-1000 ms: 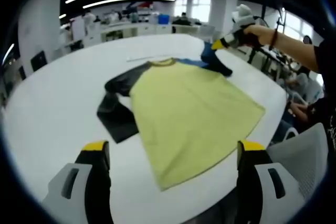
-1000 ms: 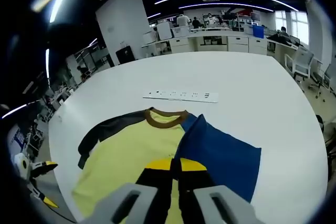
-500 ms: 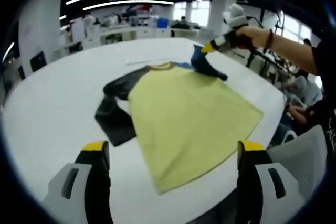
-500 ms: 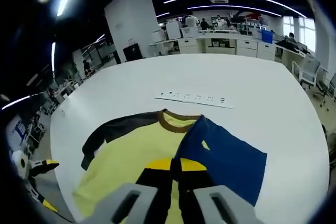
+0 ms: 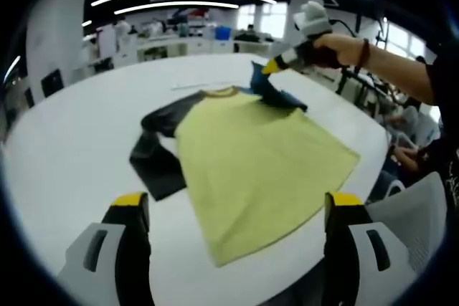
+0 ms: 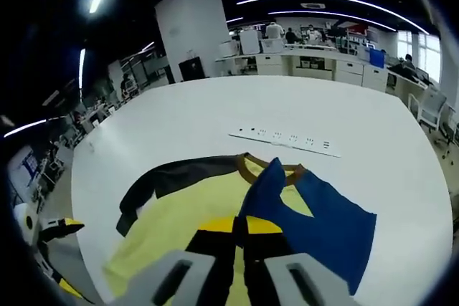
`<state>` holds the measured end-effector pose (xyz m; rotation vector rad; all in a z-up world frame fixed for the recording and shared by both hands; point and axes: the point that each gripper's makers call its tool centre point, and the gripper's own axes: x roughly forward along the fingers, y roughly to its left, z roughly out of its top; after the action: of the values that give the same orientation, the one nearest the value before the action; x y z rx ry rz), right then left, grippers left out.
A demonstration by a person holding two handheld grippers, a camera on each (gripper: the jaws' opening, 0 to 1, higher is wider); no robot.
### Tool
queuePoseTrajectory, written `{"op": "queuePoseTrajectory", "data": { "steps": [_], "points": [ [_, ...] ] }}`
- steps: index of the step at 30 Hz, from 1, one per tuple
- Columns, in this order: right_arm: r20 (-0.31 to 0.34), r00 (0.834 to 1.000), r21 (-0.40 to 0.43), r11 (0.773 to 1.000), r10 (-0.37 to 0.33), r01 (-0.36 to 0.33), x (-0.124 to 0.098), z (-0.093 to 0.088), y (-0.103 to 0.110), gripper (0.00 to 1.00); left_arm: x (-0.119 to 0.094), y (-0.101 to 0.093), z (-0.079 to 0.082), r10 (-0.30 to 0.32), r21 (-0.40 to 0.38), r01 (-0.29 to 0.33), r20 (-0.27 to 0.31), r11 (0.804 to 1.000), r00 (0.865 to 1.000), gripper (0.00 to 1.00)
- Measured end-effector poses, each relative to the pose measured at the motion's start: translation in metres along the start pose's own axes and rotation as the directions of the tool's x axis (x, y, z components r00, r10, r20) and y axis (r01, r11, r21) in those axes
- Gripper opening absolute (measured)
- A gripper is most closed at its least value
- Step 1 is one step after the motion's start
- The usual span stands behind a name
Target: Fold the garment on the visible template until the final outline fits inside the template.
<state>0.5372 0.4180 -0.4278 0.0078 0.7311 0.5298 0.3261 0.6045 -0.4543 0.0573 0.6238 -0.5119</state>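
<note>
left gripper [image 5: 233,213]: jaws spread wide, empty, above near table edge
garment [image 5: 254,152]: yellow shirt flat on white table [image 5: 64,148]
right gripper [image 6: 240,228]: clamped on blue sleeve [image 6: 315,213], lifted over collar
power strip [image 6: 283,137]: beyond collar

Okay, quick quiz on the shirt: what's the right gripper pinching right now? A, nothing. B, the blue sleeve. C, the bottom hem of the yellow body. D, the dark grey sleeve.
B: the right gripper is shut on the blue sleeve, lifting it above the yellow body.
</note>
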Motion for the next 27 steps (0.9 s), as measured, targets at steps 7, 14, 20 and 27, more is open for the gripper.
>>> {"op": "queuePoseTrajectory", "data": {
  "steps": [7,14,20,27],
  "points": [
    [0.004,1.0,-0.008,1.0,0.024,-0.024,0.007,0.005,0.017,0.0,0.002,0.0,-0.001,-0.002,-0.007,0.002,-0.002,1.0,1.0,0.98],
    [0.008,0.999,-0.035,0.998,0.044,-0.044,0.012,0.009,0.034,0.0,0.002,0.003,0.0,0.006,-0.016,-0.006,0.008,1.0,1.0,0.97],
    [0.021,0.999,-0.038,0.998,0.043,-0.042,0.016,0.013,0.042,0.0,-0.001,0.009,-0.005,0.021,-0.028,-0.021,0.004,0.999,1.0,0.97],
    [0.03,0.997,-0.048,0.997,0.065,-0.064,0.02,0.015,0.057,0.0,-0.001,0.007,-0.007,0.017,-0.031,-0.017,-0.006,0.999,1.0,0.97]
  ]
}}
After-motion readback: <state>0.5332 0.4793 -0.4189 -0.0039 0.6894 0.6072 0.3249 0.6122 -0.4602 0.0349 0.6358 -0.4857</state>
